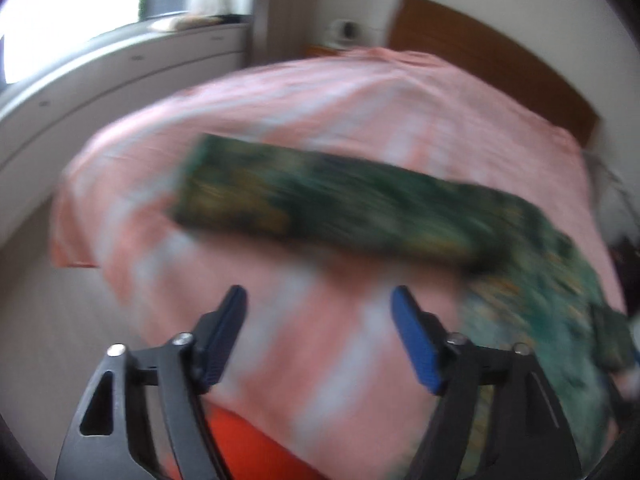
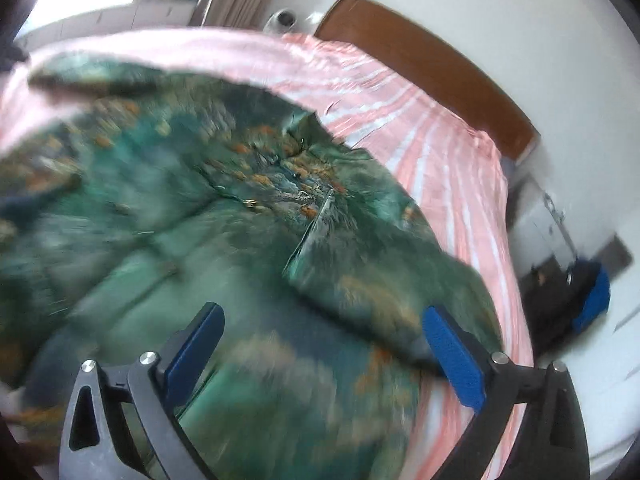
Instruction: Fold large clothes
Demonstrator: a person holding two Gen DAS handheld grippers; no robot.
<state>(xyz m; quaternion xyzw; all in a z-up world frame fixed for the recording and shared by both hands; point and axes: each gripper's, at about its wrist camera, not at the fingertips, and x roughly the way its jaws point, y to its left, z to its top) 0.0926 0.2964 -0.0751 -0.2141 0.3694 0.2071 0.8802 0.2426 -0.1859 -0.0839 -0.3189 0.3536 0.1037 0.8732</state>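
A large green garment with orange and yellow print (image 2: 208, 216) lies spread on a bed with a pink and white striped cover (image 2: 432, 152). In the left wrist view a long sleeve-like strip of it (image 1: 328, 204) stretches across the bed cover (image 1: 304, 88), and more of it bunches at the right. My left gripper (image 1: 320, 316) is open and empty, above the bed cover just short of the strip. My right gripper (image 2: 324, 328) is open and empty, right above the garment's body. Both views are motion-blurred.
A brown wooden headboard (image 1: 492, 60) stands at the far side of the bed. White drawers (image 1: 120, 76) run under a window at the left. Something orange-red (image 1: 256, 448) shows below my left gripper. A dark and blue object (image 2: 588, 300) sits on the floor right of the bed.
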